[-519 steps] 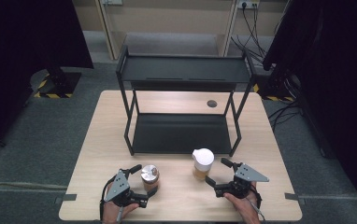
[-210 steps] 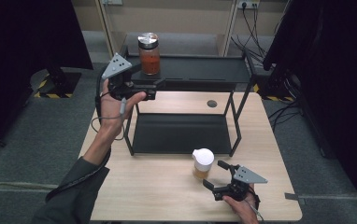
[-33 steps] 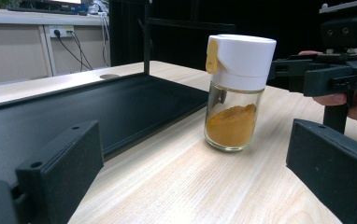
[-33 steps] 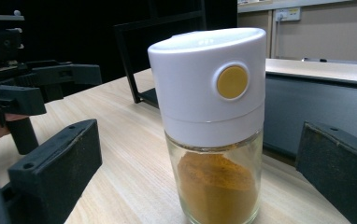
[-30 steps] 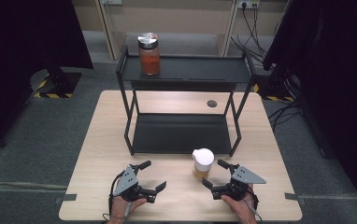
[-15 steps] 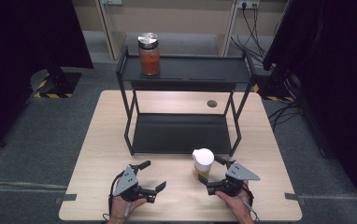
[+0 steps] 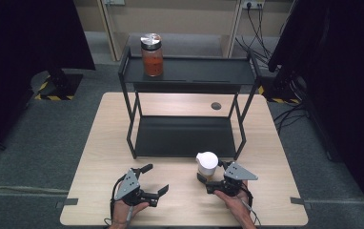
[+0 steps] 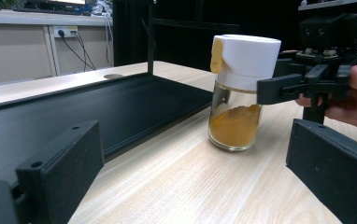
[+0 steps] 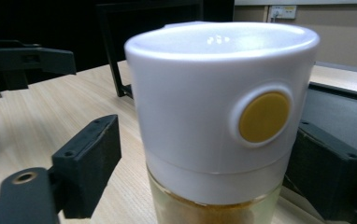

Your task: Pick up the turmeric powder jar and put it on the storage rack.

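Progress, judged: the red-filled jar (image 7: 152,54) is already set on the top tier of the black rack (image 7: 185,71); the white-lidded spice jar (image 7: 207,165) is left on the bench (image 7: 99,143), just in front of the rack's lower shelf; roughly half is done. The right gripper (image 7: 212,179) is placed around the spice jar, its jaws just closing, pads not yet seen pressing; the left gripper (image 7: 154,179) is held wide and empty.

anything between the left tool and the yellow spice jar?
Nothing: bare tabletop separates the left tool from the spice jar in the high view; the left gripper view shows the same clear wood.
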Motion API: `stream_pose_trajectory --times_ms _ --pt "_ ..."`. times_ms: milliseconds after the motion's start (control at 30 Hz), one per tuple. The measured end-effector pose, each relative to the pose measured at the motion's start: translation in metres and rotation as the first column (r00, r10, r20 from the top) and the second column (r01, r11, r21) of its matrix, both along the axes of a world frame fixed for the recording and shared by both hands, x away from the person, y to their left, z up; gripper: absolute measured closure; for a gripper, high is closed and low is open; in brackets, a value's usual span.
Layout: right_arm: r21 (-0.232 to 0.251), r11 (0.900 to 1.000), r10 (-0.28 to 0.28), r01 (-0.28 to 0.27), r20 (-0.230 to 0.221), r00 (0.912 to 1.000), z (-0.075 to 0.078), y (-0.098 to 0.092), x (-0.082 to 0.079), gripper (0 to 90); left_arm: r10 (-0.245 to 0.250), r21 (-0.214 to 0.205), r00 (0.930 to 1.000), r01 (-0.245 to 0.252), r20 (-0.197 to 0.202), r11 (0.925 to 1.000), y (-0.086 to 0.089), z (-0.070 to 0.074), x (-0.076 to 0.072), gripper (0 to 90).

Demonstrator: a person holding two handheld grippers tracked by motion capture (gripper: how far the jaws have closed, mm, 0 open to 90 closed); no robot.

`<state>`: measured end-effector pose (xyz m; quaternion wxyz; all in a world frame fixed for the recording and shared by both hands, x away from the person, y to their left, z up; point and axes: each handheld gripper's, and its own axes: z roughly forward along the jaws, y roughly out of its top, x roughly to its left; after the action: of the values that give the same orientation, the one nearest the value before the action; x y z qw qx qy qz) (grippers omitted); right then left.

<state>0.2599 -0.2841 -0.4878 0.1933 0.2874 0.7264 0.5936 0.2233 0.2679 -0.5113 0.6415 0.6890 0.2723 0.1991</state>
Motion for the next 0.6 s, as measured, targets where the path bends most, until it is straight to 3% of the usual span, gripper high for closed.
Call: stream_pose_trajectory --times_ms 333,600 --pt "-0.014 0.9997 -0.021 0.021 -0.011 0.9997 0.0016 0.0029 0.0021 29.2 0.003 -0.002 1.0 -0.003 -0.002 1.0 0.0002 -0.0005 0.0 3.4" --pt "-0.039 0.9987 -0.033 0.033 -0.003 0.9995 0.0062 0.006 -0.0004 30.6 0.004 -0.002 1.0 -0.004 -0.001 1.0 0.0005 -0.0004 -0.0003 3.5"
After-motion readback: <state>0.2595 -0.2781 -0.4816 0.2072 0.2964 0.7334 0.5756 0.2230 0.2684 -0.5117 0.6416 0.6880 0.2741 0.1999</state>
